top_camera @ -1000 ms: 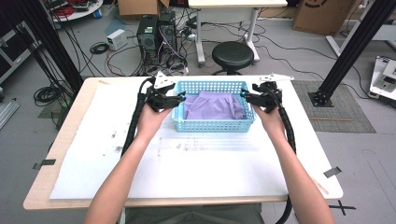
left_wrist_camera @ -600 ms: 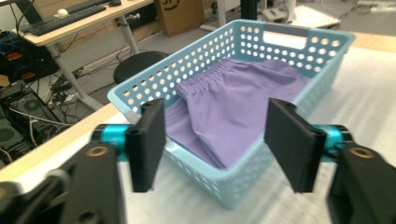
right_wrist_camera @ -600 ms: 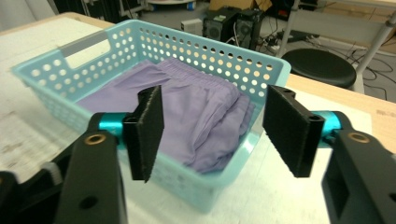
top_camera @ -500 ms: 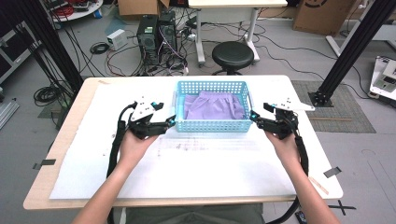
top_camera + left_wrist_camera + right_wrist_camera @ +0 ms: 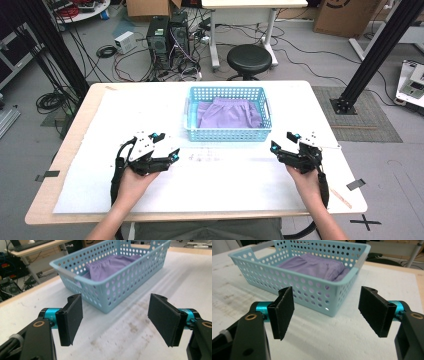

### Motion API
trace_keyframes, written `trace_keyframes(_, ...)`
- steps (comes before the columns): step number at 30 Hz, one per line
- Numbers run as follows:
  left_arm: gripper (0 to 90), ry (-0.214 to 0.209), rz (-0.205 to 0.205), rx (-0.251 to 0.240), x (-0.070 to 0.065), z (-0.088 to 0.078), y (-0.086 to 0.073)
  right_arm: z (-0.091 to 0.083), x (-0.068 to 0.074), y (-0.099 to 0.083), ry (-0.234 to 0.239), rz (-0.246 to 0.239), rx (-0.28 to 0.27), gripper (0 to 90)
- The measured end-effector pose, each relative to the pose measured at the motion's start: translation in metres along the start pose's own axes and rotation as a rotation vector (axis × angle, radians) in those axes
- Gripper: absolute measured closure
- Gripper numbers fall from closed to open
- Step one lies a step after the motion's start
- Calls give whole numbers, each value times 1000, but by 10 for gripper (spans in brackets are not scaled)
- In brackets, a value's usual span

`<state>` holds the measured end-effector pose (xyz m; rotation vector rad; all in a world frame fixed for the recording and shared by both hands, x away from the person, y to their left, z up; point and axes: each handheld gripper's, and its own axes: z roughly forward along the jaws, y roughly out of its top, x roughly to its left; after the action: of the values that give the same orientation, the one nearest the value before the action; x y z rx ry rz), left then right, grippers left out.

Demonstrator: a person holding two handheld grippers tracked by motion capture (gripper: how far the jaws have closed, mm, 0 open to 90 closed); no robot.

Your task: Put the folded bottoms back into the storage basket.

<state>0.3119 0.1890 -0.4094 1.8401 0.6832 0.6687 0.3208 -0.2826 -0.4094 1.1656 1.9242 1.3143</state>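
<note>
High view: basket (image 5: 227,135) of purple cloth (image 5: 229,112) sits ahead, between both grippers' spread, empty fingers (image 5: 172,156).

The basket (image 5: 228,134) is light-blue moulded plastic, smooth and faintly glossy, its walls perforated with round holes. Inside lies a lilac cloth (image 5: 229,113), soft, matt and creased into folds. The worktop (image 5: 227,172) carries a white matt sheet, paper-like, scuffed with grey-brown smudges; its bare edge shows pale wood. The left gripper (image 5: 116,318) and right gripper (image 5: 327,313) bear flat pads (image 5: 72,318) of black, matt, finely grained rubbery material, mounted on glossy teal anodised metal collars (image 5: 50,313) and smooth black plastic bodies with brass-coloured inserts.
</note>
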Motion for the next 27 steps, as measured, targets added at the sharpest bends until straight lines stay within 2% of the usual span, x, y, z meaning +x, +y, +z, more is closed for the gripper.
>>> trace_keyframes(1, 281, 0, 0, 0, 0, 0, 0, 0, 0, 0, 0, 0, 0, 288)
trace_keyframes(3, 281, -7, -13, 21, -1, 1, -11, 3, -1, -10, 4, 9, 26, 288)
trace_keyframes(7, 279, -7, -17, 40, -1, 2, -17, 6, 0, -14, 6, 5, 43, 288)
trace_keyframes(20, 259, 13, -16, 75, -2, 9, -21, 9, 2, -17, -10, -13, 44, 278)
trace_keyframes(27, 252, -4, -8, 88, -5, 13, -22, 9, 2, -18, -14, -16, 48, 276)
